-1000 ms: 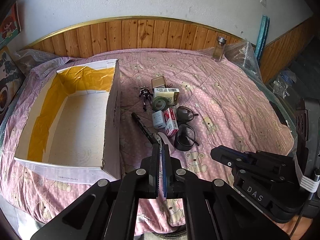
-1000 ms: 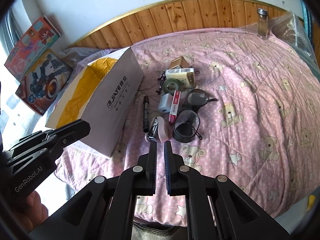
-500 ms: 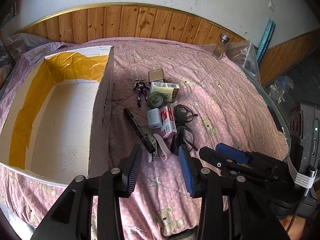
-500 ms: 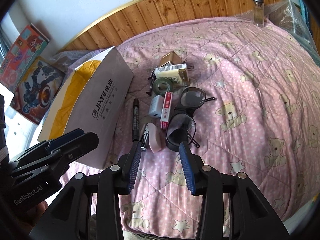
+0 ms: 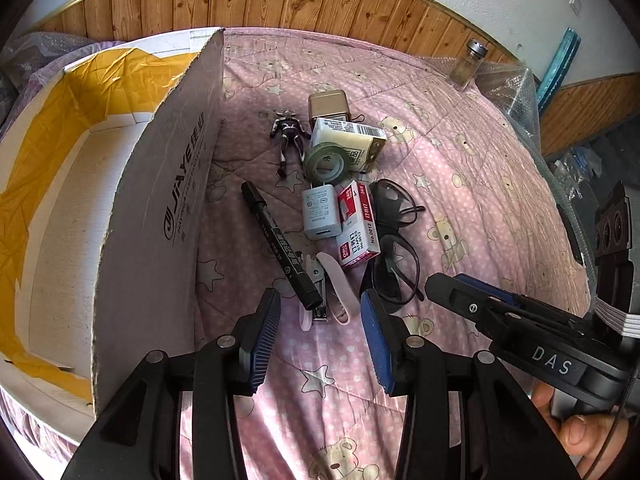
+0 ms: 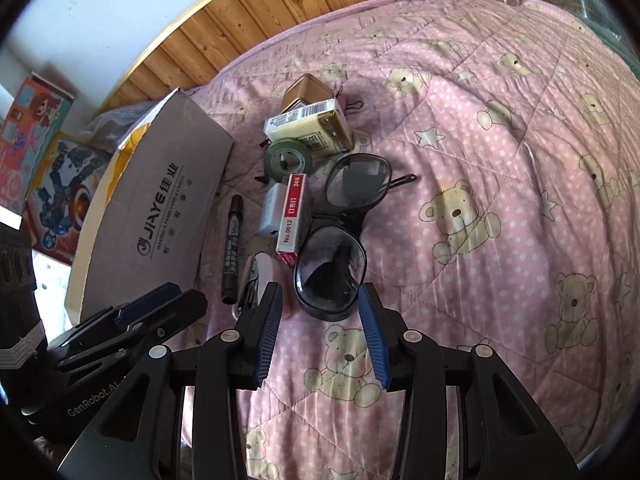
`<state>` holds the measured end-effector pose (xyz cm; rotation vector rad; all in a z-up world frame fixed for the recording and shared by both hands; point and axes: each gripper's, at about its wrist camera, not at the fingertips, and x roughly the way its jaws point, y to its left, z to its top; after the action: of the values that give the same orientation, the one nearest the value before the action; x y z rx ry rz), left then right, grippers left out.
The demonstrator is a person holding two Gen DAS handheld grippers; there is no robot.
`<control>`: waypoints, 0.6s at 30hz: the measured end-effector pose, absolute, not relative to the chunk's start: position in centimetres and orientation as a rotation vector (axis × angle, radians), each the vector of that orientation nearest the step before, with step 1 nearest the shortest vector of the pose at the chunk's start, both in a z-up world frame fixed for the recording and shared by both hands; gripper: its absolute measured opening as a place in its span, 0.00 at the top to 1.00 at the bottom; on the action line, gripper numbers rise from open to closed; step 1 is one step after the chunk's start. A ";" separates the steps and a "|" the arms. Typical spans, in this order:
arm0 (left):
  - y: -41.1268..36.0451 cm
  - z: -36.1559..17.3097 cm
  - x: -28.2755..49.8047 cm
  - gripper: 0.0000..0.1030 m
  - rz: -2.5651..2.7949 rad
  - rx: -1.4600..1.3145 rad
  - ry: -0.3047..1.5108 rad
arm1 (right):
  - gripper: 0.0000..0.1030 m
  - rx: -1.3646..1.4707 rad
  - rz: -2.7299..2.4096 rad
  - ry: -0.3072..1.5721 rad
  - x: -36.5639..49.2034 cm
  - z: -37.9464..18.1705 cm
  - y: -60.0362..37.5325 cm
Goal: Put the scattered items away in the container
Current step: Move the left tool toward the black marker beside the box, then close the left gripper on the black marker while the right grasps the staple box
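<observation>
Container (image 5: 152,200) first: the open cardboard box sits at the far left on the bed (image 5: 460,168), its printed side wall facing the scattered items, nothing inside it that I can see. Just right of that wall lies the black marker (image 5: 280,246), its long axis running from far-left to near-right, the near end touching the pink stapler (image 5: 328,292). My left claw (image 5: 320,320) hangs spread wide and holds nothing, with the stapler and marker tip straight ahead between its fingers. Further right come the charger (image 5: 320,212), staple box (image 5: 356,224) and tape roll (image 5: 324,162), then the dark glasses (image 6: 336,240). My right claw (image 6: 320,322) is equally wide and bare, the nearer lens directly ahead, so I judge each claw takes what lies before it.
</observation>
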<state>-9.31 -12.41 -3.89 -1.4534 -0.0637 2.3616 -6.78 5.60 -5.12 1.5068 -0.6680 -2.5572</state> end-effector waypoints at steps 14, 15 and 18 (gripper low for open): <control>-13.3 -8.0 -12.2 0.58 2.282 -1.616 -0.225 | 0.67 1.524 -2.453 -0.598 -13.5 -7.3 3.5; -13.5 -8.1 -12.6 0.58 2.295 -1.613 -0.251 | 0.71 1.523 -2.451 -0.580 -14.0 -7.5 3.3; -13.4 -8.2 -13.9 0.51 2.338 -1.592 -0.264 | 0.77 1.528 -2.433 -0.526 -15.2 -7.9 2.6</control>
<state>-13.90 -13.37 -8.21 -1.5924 -0.2644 2.3380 -15.20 2.63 -7.93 1.5281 -0.5263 -2.4334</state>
